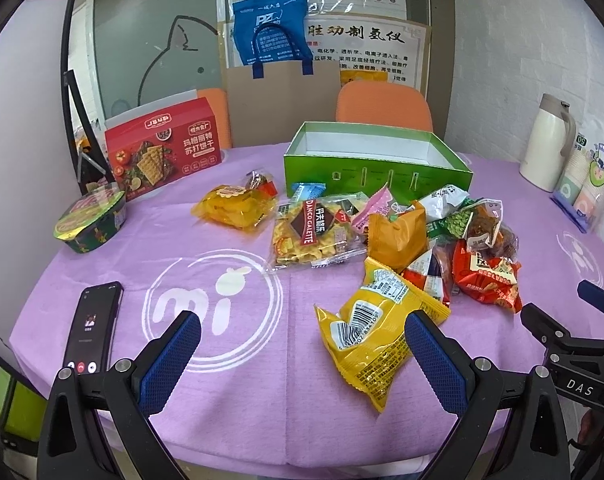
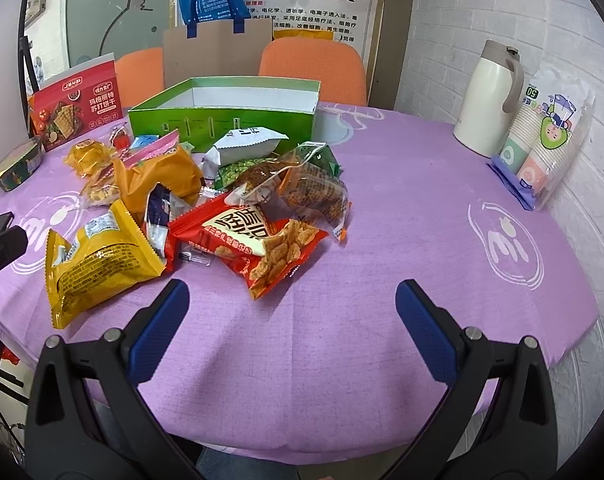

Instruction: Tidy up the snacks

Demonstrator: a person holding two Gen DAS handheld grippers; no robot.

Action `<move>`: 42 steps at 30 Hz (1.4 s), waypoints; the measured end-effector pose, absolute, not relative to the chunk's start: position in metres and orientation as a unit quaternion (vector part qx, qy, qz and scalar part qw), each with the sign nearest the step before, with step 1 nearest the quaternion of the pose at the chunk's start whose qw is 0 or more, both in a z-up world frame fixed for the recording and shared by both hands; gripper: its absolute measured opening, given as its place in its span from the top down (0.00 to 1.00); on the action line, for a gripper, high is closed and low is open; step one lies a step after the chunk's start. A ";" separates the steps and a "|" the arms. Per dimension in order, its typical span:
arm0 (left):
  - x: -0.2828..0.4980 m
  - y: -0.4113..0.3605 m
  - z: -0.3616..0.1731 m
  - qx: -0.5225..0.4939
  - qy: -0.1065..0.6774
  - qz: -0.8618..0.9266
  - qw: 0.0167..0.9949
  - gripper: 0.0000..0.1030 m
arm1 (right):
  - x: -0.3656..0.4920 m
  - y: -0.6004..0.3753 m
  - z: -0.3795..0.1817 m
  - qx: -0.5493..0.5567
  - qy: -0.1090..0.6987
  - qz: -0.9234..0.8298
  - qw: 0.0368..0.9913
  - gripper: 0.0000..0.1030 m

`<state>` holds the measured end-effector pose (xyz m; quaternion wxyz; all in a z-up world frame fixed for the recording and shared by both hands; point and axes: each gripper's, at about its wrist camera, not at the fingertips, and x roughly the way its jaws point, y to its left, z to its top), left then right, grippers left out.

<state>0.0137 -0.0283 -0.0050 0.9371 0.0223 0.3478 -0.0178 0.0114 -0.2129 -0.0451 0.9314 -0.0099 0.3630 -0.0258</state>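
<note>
On the purple counter (image 1: pixel 230 392), a red cracker box (image 1: pixel 164 148) stands at ten o'clock; a clear "DANCO GALETTE" pack (image 1: pixel 312 232) lies centre, the green box (image 1: pixel 376 166) (open-topped) at twelve. Left gripper (image 1: pixel 302 340) and right gripper (image 2: pixel 292 300) both gape wide, holding nothing.
</note>
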 end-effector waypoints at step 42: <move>0.066 -0.067 -0.036 0.077 0.411 -0.216 0.882 0.03 | 0.072 -0.220 -0.058 -0.066 0.348 0.233 0.906 0.04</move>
